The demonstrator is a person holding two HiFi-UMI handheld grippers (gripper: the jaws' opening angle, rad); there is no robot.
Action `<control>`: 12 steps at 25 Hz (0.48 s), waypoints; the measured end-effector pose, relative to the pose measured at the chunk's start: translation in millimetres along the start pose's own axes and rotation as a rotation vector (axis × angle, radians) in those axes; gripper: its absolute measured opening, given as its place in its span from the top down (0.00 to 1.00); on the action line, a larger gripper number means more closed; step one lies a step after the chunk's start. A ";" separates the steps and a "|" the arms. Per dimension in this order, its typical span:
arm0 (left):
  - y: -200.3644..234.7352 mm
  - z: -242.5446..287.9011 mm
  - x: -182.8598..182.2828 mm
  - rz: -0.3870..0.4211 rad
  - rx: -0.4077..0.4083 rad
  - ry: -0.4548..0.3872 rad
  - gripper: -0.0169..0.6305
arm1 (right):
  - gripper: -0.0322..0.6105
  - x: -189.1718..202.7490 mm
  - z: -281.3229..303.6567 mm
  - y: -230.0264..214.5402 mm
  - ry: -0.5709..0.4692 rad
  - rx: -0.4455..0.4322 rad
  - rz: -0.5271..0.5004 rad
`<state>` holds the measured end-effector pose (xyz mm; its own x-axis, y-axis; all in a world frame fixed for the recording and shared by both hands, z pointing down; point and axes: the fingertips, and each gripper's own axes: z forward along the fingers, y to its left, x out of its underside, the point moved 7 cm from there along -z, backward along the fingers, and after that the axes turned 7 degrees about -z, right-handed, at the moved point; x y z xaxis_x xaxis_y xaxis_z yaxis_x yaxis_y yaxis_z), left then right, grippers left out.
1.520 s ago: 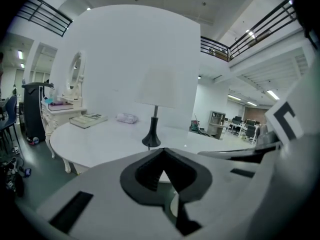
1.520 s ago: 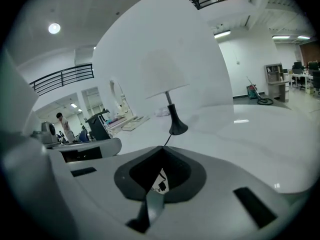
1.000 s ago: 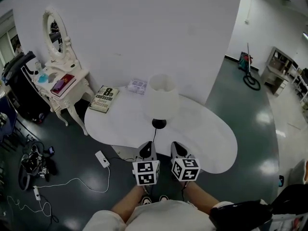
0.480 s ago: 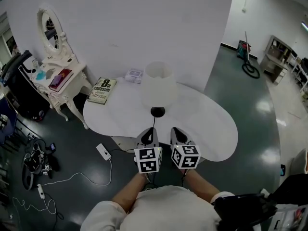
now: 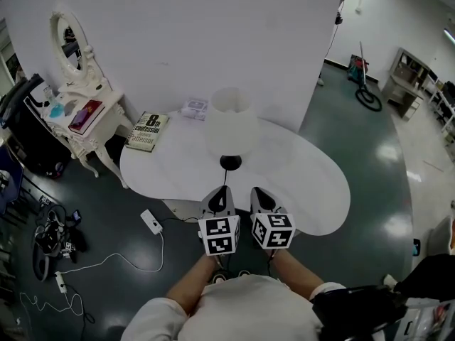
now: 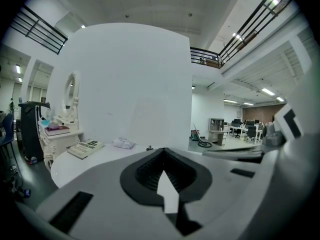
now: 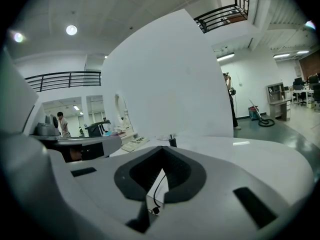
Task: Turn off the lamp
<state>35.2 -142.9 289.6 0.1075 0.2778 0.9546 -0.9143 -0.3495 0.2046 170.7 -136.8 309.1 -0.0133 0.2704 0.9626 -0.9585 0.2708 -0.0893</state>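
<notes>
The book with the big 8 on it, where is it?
In the head view, the book lies on the far-left edge of the white table, left of the lamp and beside the little mirror table.

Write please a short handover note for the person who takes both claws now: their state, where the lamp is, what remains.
Left claw: shut, empty, at the near edge of the table.
Right claw: shut, empty, beside the left one.
Lamp: upright mid-table, just beyond both claws; neither touches it. No switch shows, and I cannot tell if it is lit.
Done: nothing visible.
Left: find the switch, turn the lamp off.
</notes>
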 end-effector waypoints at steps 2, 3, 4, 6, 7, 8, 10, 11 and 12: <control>1.3 0.4 2.0 -0.003 -0.005 0.003 0.96 | 0.95 1.2 0.7 -0.7 0.004 0.000 -0.002; 1.7 0.5 2.8 -0.004 -0.007 0.005 0.96 | 0.95 1.6 0.9 -0.9 0.006 0.001 -0.002; 2.4 0.5 3.2 -0.004 -0.008 0.006 0.96 | 0.95 1.9 1.2 -0.8 0.008 0.001 -0.003; 4.9 0.7 3.2 -0.004 -0.009 0.009 0.96 | 0.95 2.2 2.7 0.7 0.012 0.003 -0.004; 6.2 1.0 3.2 -0.004 -0.009 0.010 0.96 | 0.95 2.4 3.7 1.5 0.014 0.003 -0.005; 7.1 1.4 3.5 -0.004 -0.010 0.011 0.96 | 0.95 2.7 4.4 2.0 0.015 0.003 -0.006; 7.4 1.5 4.2 -0.005 -0.011 0.009 0.96 | 0.95 4.1 4.2 2.2 0.017 0.002 -0.007; 7.2 1.3 4.3 -0.005 -0.012 0.007 0.96 | 0.95 4.7 3.6 2.2 0.018 0.002 -0.008; 7.1 1.0 4.0 -0.005 -0.012 0.006 0.96 | 0.95 4.8 3.1 2.3 0.018 0.002 -0.007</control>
<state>29.6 -145.2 295.1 0.1103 0.2847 0.9522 -0.9184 -0.3372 0.2072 167.5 -137.7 314.3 -0.0009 0.2854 0.9584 -0.9591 0.2710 -0.0816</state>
